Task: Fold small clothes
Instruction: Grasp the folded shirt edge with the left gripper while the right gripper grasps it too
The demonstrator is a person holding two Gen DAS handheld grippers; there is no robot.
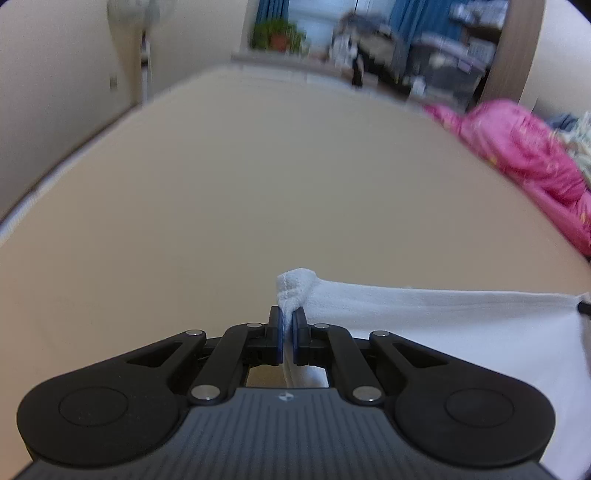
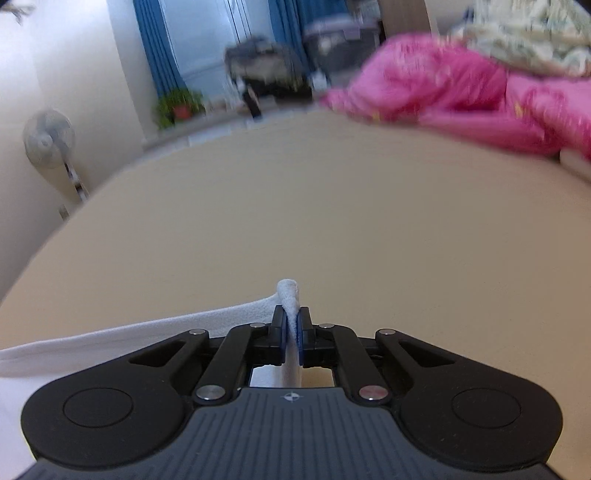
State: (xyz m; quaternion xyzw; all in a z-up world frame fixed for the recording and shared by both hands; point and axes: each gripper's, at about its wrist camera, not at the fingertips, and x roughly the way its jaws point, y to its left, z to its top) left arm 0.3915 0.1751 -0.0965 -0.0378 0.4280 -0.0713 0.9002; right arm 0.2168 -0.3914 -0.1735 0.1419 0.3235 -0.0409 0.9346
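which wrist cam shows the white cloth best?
Left wrist. The white cloth spreads wide across the lower right there, with its top edge stretched taut from the left gripper, which is shut on a corner. The right wrist view shows only a narrow strip running left from the right gripper.

Wide beige bed surface fills most of both views; crumpled pink bedding sits at 2 o'clock w/ pale patterned fabric behind it. Cream wall at 10 o'clock, standing fan against it. At 12 o'clock: bright window btwn blue curtains, potted plant on the sill, blurred dark clutter and storage boxes beside it.
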